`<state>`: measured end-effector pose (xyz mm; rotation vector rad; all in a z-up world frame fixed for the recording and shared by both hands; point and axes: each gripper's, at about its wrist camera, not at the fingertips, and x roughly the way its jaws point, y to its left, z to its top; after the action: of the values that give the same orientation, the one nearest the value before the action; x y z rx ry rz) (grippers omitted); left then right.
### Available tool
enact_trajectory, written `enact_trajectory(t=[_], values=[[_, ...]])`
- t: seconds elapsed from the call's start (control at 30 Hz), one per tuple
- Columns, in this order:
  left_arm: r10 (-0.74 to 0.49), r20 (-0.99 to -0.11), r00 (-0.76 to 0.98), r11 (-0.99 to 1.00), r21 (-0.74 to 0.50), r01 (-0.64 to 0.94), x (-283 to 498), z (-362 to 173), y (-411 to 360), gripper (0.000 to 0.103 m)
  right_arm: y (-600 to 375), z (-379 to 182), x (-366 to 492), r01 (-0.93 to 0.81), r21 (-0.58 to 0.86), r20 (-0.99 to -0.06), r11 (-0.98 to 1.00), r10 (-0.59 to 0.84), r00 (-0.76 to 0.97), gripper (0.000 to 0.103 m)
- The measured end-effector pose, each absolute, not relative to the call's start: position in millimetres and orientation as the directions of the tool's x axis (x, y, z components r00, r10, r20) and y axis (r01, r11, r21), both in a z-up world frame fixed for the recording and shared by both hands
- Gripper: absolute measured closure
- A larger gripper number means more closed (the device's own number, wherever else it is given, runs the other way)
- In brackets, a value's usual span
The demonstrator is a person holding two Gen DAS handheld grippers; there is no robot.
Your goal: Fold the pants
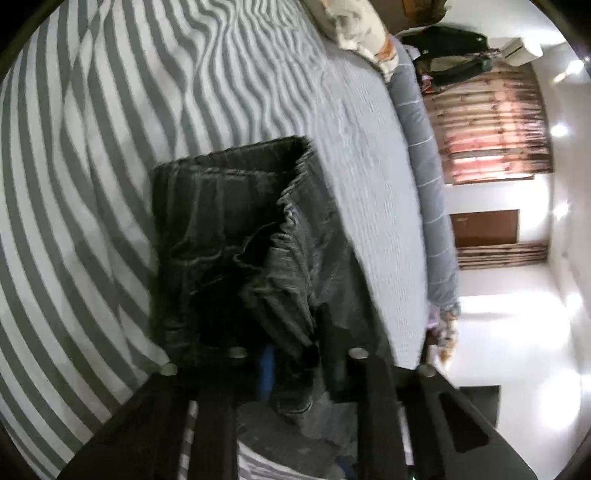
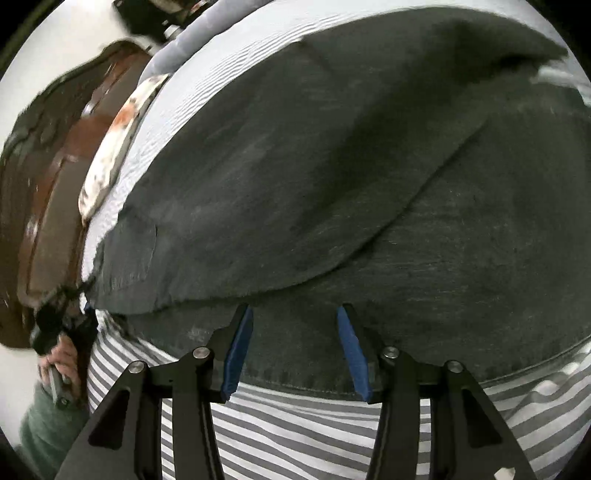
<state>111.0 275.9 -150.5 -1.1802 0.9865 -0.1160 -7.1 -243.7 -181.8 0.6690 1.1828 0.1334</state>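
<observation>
Pants [image 1: 229, 236] of dark denim lie on our striped bedspread [image 1: 74, 177]. Our left gripper [image 1: 299, 354] has its jaws narrowed, pinching a bunched fold of their cloth. Our right gripper [image 2: 295, 350] hangs half open above the hem, its blue pads [image 2: 238, 354] clear of the fabric. Farther off we see a pillow [image 1: 354, 26] and curtains [image 1: 495, 125].

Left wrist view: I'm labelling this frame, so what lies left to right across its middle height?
Grey-and-white striped bedsheet → dark grey folded pants → plain light grey ribbed cover → grey bolster with thin white lines → brown wooden door.
</observation>
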Motion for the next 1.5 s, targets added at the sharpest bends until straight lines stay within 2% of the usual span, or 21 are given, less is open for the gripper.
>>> enact_trajectory(t=[0.2,0.27,0.53,0.6,0.67,0.97,1.1,1.2,1.27,1.33,1.5], values=[[-0.548,-0.558,0.623,0.45,-0.824,-0.343,119,-127,273,0.088,-262,-197,-1,0.35,0.647,-0.744,0.678,0.462,0.482,0.057],[-0.546,-0.56,0.623,0.453,-0.823,-0.343,123,-125,274,0.088,-270,-201,1,0.374,0.671,-0.726,0.641,0.465,0.506,0.063],[-0.537,-0.568,0.624,0.452,-0.818,-0.355,129,-123,274,0.088,-291,-199,17,0.409,0.693,-0.702,0.593,0.427,0.57,0.074],[-0.532,-0.578,0.619,0.463,-0.81,-0.359,131,-122,275,0.088,-295,-199,20,0.416,0.693,-0.701,0.589,0.417,0.578,0.079],[-0.524,-0.59,0.614,0.479,-0.8,-0.361,133,-121,275,0.088,-298,-197,21,0.429,0.685,-0.707,0.589,0.398,0.584,0.092],[-0.504,-0.629,0.592,0.556,-0.761,-0.335,138,-113,269,0.088,-319,-174,0,0.432,0.648,-0.723,0.627,0.327,0.609,0.101],[-0.5,-0.642,0.581,0.578,-0.747,-0.329,143,-114,269,0.088,-319,-168,-4,0.414,0.64,-0.724,0.647,0.329,0.606,0.101],[-0.499,-0.647,0.576,0.579,-0.744,-0.335,143,-116,271,0.088,-322,-181,-4,0.441,0.673,-0.715,0.594,0.371,0.592,0.095],[-0.499,-0.65,0.573,0.58,-0.742,-0.335,143,-116,273,0.088,-319,-194,-7,0.476,0.689,-0.712,0.546,0.39,0.584,0.082],[-0.501,-0.65,0.571,0.577,-0.743,-0.339,142,-117,274,0.088,-311,-200,-11,0.469,0.71,-0.695,0.525,0.419,0.584,0.077],[-0.5,-0.653,0.568,0.583,-0.739,-0.336,144,-116,274,0.088,-294,-203,0,0.442,0.723,-0.681,0.531,0.441,0.585,0.075]])
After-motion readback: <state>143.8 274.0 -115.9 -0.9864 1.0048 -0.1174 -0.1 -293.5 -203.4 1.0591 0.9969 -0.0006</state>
